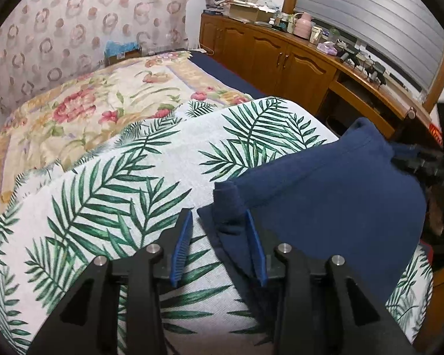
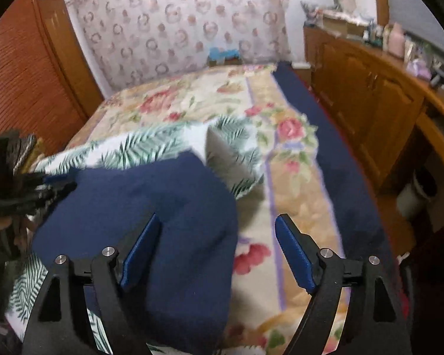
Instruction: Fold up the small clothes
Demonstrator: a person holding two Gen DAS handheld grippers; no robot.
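Lying on palm-print cloth [image 1: 109, 195], navy garment [image 1: 334, 195]

Right wrist view smeared by motion blur, small clutter on the long wooden sideboard [image 2: 370, 82] unreadable, navy blue knit garment [image 2: 151, 207] cut off at bottom edge, its underside hidden.

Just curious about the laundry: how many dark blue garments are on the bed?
1: the navy garment lies on the palm-leaf cloth, reaching onto the floral bedspread. Others could be hidden beneath.
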